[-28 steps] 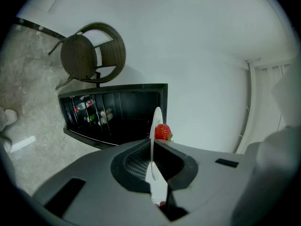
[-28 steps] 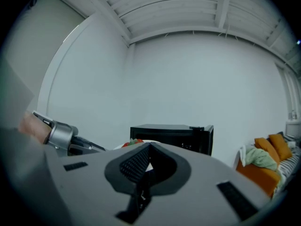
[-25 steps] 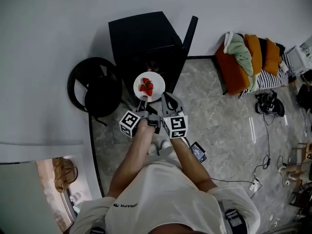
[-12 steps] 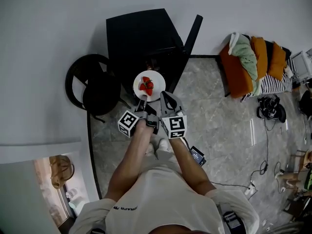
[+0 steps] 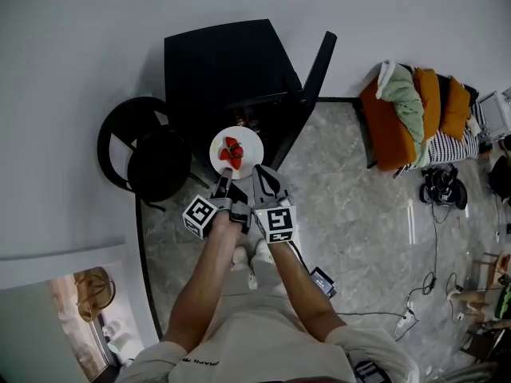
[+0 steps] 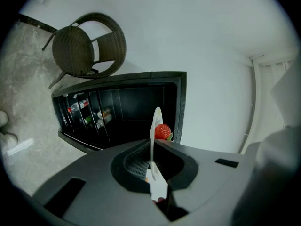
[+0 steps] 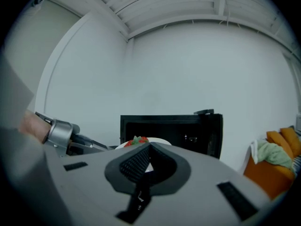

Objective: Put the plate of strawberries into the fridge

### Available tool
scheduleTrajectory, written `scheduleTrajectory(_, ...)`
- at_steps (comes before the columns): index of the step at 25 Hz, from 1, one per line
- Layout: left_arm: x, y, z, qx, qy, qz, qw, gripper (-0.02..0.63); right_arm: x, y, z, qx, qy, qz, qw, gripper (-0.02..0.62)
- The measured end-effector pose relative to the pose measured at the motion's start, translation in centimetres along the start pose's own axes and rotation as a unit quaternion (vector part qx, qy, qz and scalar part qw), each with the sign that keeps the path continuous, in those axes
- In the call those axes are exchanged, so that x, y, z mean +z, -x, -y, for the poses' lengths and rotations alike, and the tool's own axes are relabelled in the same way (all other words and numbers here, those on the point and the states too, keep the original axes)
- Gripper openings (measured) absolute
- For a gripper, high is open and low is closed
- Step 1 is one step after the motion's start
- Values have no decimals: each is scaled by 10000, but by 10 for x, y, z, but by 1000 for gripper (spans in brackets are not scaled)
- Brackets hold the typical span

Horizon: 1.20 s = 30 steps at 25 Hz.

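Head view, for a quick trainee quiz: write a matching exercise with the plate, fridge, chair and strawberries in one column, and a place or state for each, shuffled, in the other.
Things:
1. plate
2. fridge
3. chair
4. strawberries

Places or states:
a. door stands open
b. lie on the plate
c. stands beside the fridge
d. rim clamped in the left gripper

Pairs: 1-d, 2-a, 3-c, 4-b.
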<state>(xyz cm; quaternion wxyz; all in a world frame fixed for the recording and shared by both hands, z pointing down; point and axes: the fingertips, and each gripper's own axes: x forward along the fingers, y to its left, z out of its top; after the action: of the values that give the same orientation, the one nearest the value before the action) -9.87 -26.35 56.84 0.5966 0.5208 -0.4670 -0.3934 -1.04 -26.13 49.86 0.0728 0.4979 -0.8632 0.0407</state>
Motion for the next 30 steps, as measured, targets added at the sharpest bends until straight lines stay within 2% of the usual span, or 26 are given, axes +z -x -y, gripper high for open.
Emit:
scheduleTrajectory(14,4,-26,-22,-33,135,29,9999,11,-18,-26,20,-102,-124,144,9998,12)
scheduleTrajectory(30,-5,-30,-51,18,261,8,9997,11,-39,-26,28,-157,-105,209,9996,12)
